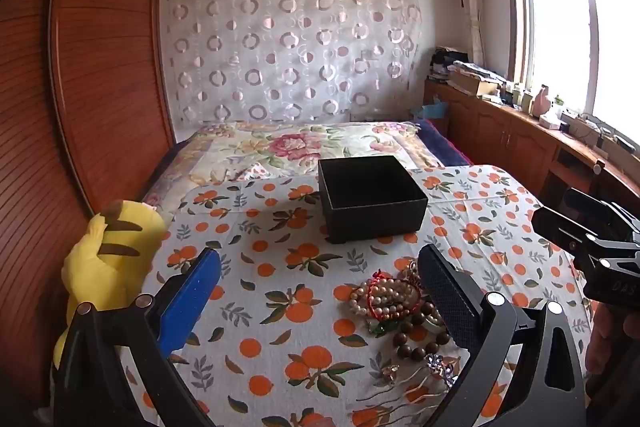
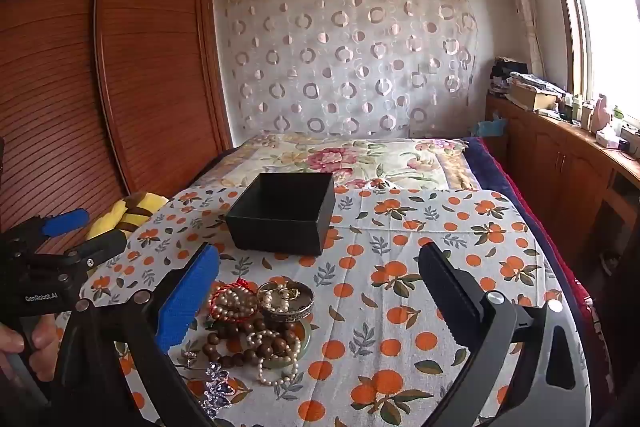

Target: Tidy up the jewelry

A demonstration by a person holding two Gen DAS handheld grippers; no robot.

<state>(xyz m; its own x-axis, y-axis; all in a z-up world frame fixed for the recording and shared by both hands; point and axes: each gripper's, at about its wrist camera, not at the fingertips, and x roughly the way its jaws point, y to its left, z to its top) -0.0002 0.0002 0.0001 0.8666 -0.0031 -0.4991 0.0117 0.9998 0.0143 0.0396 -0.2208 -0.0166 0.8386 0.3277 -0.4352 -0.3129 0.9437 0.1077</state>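
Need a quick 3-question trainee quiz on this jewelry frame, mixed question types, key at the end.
1. True or false: the black box already holds jewelry.
2. Multiple choice: where does the jewelry pile lie relative to the black box? A) inside it B) on the tablecloth, nearer the cameras C) on the bed beyond it
3. Fill in: the left gripper and the right gripper are both ____, holding nothing.

Key:
1. False; the visible interior looks empty.
2. B
3. open
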